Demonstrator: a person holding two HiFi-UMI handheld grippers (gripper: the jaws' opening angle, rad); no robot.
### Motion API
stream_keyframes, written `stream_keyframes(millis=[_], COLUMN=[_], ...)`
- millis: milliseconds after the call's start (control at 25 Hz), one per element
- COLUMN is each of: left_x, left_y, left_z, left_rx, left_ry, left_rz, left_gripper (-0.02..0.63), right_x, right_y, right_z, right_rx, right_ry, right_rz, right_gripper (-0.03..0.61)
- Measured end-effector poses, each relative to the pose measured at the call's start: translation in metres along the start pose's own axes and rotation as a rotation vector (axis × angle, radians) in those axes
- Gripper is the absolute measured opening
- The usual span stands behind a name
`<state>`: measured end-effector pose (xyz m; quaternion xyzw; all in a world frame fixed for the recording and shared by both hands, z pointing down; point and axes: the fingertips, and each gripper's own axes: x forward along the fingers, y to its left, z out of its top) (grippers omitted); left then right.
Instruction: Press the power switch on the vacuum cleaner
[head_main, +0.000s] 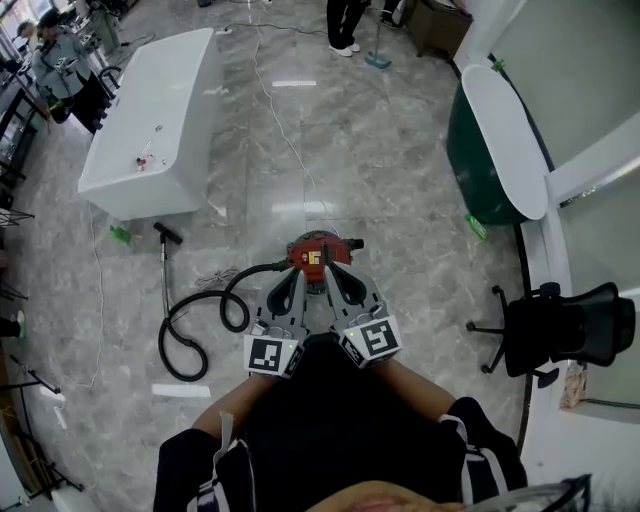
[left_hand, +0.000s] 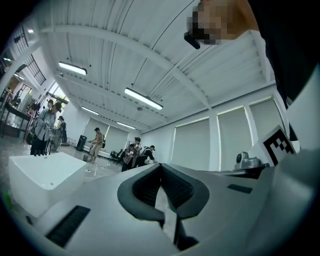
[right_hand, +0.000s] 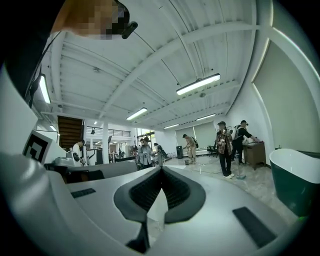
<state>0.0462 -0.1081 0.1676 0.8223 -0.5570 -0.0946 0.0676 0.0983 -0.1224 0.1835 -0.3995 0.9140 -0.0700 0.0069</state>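
The red vacuum cleaner (head_main: 316, 254) stands on the marble floor just ahead of me, and its black hose (head_main: 190, 330) loops away to the left. My left gripper (head_main: 298, 276) and right gripper (head_main: 336, 276) are held side by side close to my body, tips over the vacuum's near side in the head view. Both are raised and point across the room, so neither gripper view shows the vacuum. The left gripper (left_hand: 161, 165) has its jaws together at the tips with nothing between them. So does the right gripper (right_hand: 161, 169).
A white bathtub (head_main: 150, 120) stands at the far left, a green tub (head_main: 490, 150) at the right and a black office chair (head_main: 560, 330) beside it. A thin cable (head_main: 285, 120) runs over the floor. Several people (right_hand: 225, 145) stand at the back.
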Motion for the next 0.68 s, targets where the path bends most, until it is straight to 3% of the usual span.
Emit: stream_keyframes(millis=[360,680], left_x=[0.017,0.010], left_y=[0.019,0.001], left_z=[-0.001,-0.018], left_rx=[0.025,0.014], left_ry=[0.013,-0.002], left_rz=[0.015,-0.043], left_gripper=[0.020,0.020], right_x=[0.029,0.012], right_y=[-0.007,-0.015], right_z=[0.009,0.000], right_rx=[-0.042,-0.056], right_ry=[-0.020,0.037], right_rz=[0.009,-0.046], right_gripper=[0.018,0.018])
